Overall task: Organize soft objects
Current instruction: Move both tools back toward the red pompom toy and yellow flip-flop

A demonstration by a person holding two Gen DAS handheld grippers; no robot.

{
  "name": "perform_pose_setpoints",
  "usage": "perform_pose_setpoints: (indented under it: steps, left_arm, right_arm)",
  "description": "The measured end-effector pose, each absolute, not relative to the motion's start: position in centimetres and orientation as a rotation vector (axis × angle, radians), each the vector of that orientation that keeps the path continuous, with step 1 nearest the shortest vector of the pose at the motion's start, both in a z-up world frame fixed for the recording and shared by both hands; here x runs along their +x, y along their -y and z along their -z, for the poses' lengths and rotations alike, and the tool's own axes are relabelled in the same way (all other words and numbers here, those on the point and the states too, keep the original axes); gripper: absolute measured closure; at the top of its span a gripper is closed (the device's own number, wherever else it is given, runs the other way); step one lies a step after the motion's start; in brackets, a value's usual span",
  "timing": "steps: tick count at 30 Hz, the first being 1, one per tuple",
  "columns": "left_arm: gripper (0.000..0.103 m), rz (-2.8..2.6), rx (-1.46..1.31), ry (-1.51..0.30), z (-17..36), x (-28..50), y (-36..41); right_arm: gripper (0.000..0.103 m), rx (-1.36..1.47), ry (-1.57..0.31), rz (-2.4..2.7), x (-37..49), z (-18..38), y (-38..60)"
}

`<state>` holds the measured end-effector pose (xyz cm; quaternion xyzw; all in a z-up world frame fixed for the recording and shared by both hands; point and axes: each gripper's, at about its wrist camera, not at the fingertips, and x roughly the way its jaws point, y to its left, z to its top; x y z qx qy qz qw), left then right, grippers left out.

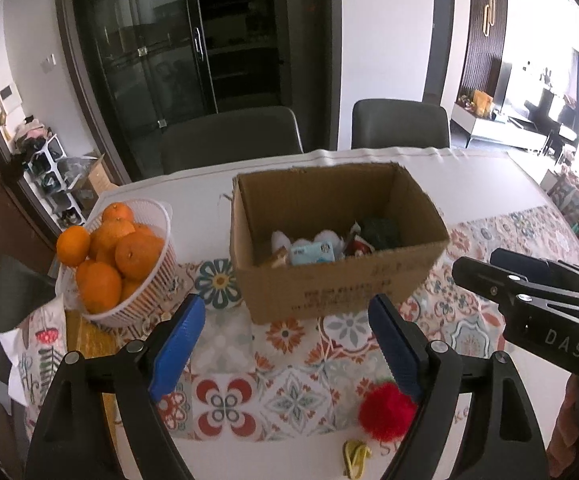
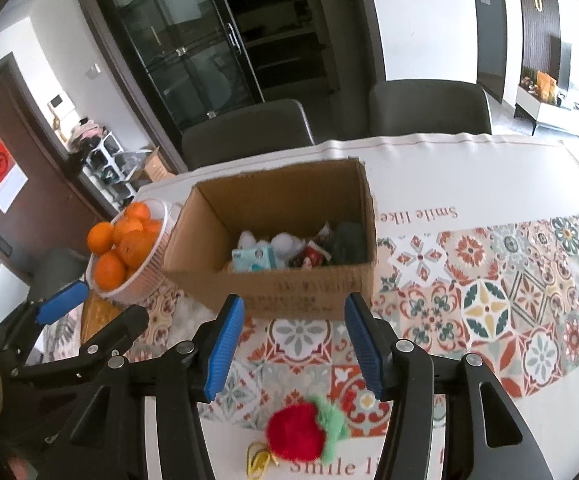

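An open cardboard box [image 1: 329, 288] stands mid-table and holds several soft items: white plush, a light blue tissue pack [image 1: 313, 252], a red item and a dark green one. It also shows in the right wrist view [image 2: 289, 292]. A red fuzzy plush with a green top [image 2: 303, 434] and a yellow loop lies on the cloth near the table's front edge; the left wrist view shows it [image 1: 385, 412] by my right finger. My left gripper [image 1: 289, 344] is open and empty. My right gripper [image 2: 295, 344] is open and empty just behind the red plush.
A white basket of oranges [image 1: 129, 280] stands left of the box. A patterned tablecloth [image 2: 489, 300] covers the table. Two grey chairs [image 1: 229, 136] stand at the far side. A folded printed cloth [image 1: 37, 352] lies at the left edge.
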<state>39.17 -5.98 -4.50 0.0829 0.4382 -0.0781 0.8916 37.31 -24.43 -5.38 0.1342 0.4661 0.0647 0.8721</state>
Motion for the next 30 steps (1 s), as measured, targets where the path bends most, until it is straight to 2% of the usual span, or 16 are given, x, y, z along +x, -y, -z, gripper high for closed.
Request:
perform_pose_setpoints:
  steps: [25, 30]
  left_arm:
    - [0.02, 0.26, 0.204, -1.026, 10.8, 30.5, 6.1]
    - [0.022, 0.288, 0.205, -1.058, 12.2, 29.4, 6.1]
  right_arm:
    - [0.049, 0.233, -1.05, -0.258, 29.7, 10.8, 22.7]
    - [0.041, 0.217, -1.066, -0.279, 28.8, 12.0, 22.4]
